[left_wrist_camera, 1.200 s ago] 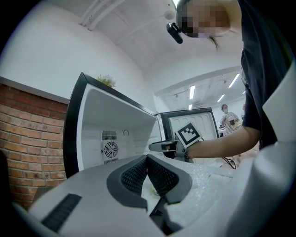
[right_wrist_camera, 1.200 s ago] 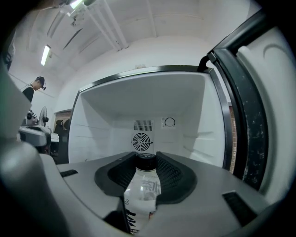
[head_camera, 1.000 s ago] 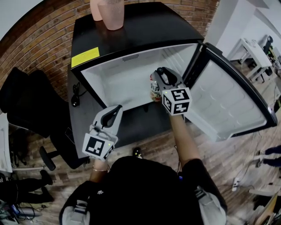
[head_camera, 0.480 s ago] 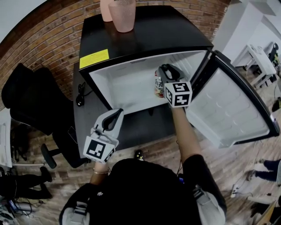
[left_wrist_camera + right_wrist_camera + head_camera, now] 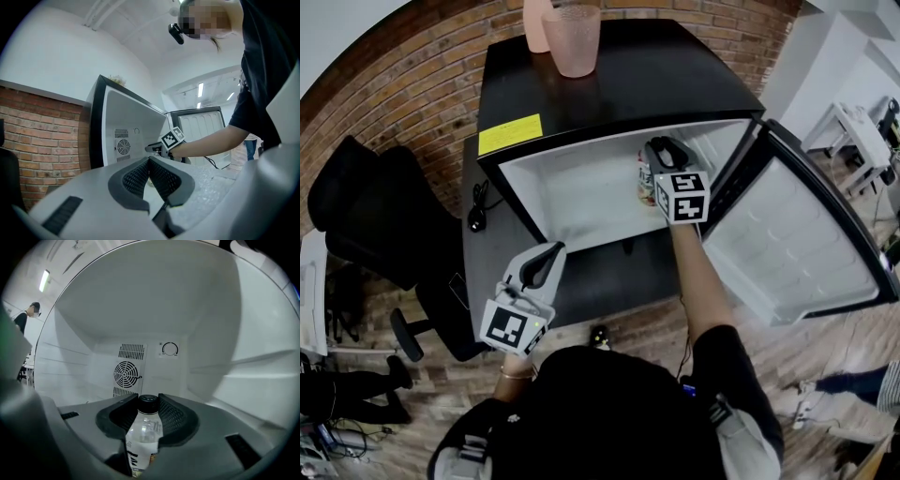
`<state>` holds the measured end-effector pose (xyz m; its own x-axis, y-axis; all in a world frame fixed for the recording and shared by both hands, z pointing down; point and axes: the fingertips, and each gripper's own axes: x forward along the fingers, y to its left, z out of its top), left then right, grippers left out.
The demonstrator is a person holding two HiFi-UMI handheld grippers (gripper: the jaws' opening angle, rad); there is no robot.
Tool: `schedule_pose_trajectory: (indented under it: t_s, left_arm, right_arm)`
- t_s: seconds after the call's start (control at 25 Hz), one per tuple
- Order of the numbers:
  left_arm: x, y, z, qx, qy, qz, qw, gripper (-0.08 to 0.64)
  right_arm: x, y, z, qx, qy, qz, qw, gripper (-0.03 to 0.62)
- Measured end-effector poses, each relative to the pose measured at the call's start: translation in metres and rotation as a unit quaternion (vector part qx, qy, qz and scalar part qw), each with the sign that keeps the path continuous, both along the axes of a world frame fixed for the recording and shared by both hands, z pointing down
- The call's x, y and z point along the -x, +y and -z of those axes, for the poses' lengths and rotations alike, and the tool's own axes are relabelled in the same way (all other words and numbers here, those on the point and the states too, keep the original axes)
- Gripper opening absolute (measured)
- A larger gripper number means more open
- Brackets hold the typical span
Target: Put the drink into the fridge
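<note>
The fridge (image 5: 656,66) stands ahead of you, its door (image 5: 797,244) swung out to the right. Two cups (image 5: 572,37) sit on top, at the back left. Your right gripper (image 5: 661,155) is inside the cavity, the drink (image 5: 143,437) between its jaws, before the fan grille (image 5: 126,373) on the back wall. Your left gripper (image 5: 546,258) is outside, low at the front left, with a chair (image 5: 366,216) further left

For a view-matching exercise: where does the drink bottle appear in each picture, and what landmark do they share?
Head view: bottle upper middle, in the right gripper, inside the fridge.
Left gripper view: cannot be made out beyond that gripper.
Right gripper view: bottom centre, between the jaws.
Shared landmark: the fridge's white interior.
</note>
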<state>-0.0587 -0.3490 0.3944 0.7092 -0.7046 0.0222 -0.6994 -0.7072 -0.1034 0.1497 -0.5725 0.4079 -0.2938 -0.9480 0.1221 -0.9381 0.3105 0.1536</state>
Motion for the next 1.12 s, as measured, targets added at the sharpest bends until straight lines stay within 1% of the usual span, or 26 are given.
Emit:
schedule_pose_trajectory:
  t_s: [0.2, 0.6, 0.84, 1.12]
  left_arm:
    - [0.003, -0.001, 0.002, -0.008, 0.005, 0.001, 1.0000, -0.003]
    - [0.002, 0.004, -0.009, 0.022, -0.011, 0.003, 0.9997, -0.003]
    - [-0.002, 0.008, -0.008, 0.021, -0.010, 0.002, 0.9997, -0.003]
    - [-0.004, 0.016, -0.008, 0.020, -0.009, 0.005, 0.9997, -0.003]
  right_arm:
    - [-0.006, -0.005, -0.006, 0.006, 0.002, -0.005, 1.000, 0.132]
    - [-0.012, 0.000, -0.011, 0.002, 0.008, -0.006, 1.000, 0.135]
    - [-0.011, 0.003, -0.013, 0.006, 0.022, -0.002, 1.000, 0.138]
    - [-0.011, 0.007, -0.012, 0.012, 0.020, 0.003, 1.000, 0.151]
